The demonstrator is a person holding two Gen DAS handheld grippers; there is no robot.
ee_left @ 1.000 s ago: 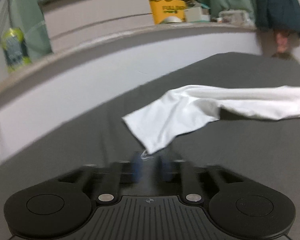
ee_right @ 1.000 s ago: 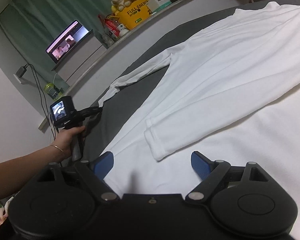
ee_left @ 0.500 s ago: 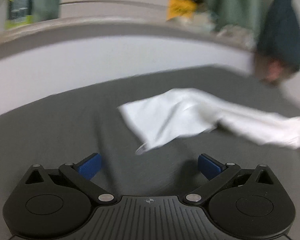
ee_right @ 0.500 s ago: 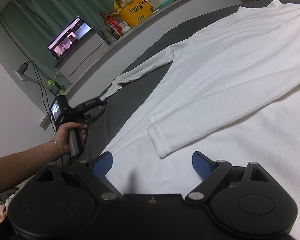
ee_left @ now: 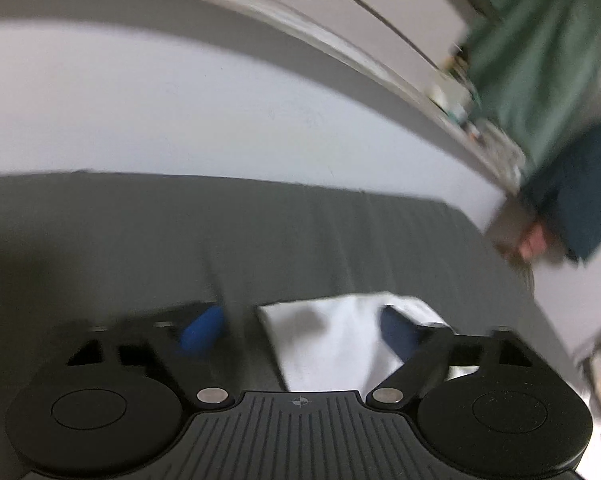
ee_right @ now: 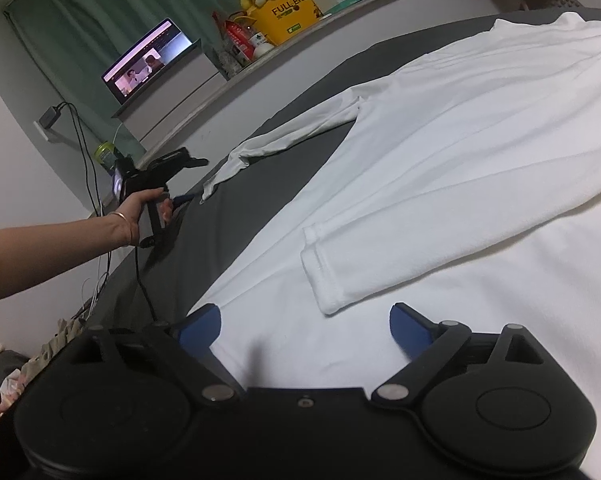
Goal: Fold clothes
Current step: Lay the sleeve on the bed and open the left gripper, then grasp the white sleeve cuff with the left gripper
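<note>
While the white shirt (ee_right: 460, 168) lay spread flat on the grey bed (ee_right: 260, 184), one sleeve folded across its body, the other sleeve (ee_right: 284, 140) stretched out towards the left gripper (ee_left: 300, 330). That gripper's jaws were closing with the sleeve's cuff (ee_left: 332, 344) between them, the blue pads not yet pressing on it. The right gripper (ee_right: 306, 326) hovered over the shirt's lower part, its jaws opening with nothing gripped between them.

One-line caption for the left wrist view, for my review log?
Left tongs closing around the white sleeve cuff on the grey bed, pads not yet pressing.
</note>
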